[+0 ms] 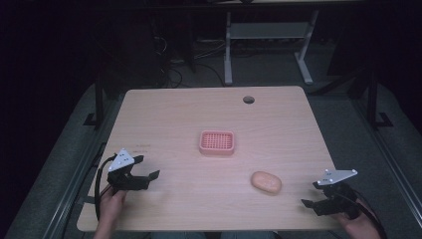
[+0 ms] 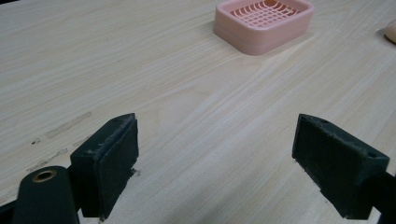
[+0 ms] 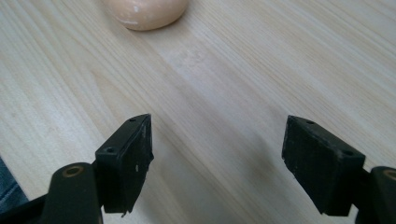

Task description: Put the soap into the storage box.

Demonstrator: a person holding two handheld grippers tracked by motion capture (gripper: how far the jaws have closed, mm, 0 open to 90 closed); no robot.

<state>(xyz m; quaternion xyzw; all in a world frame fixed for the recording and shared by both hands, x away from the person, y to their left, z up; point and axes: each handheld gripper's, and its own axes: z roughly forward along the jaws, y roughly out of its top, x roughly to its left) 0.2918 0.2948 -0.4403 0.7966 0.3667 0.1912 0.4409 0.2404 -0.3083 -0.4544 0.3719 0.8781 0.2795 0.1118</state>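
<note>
the soap bar (image 1: 266,182), a pale orange oval, lies flat on the wooden table (image 1: 179,119) toward the person's right front, apart from everything else. in the right gripper view its rounded underside edge (image 3: 145,13) sits at the top of the picture, straight ahead of the jaws and near them, with bare wood between; a small pale fleck shows on its side, though whether that is a chip or a reflection is hard to tell. the right gripper (image 1: 311,200) rests low at the table's right front edge, held by a hand (image 1: 359,225), its jaws spread wide with nothing between them, pointing toward the soap bar.

farther back, near the table's middle, stands the pink soap dish (image 1: 217,142), a rounded rectangle with a grid floor, well apart from the soap bar. the left gripper view shows the dish (image 2: 264,23) at upper right, with a sliver of the soap bar (image 2: 391,31) at the right edge. the left gripper (image 1: 148,167), in the person's left hand (image 1: 110,205) at the table's left front, also has its jaws wide apart and holds nothing.
</note>
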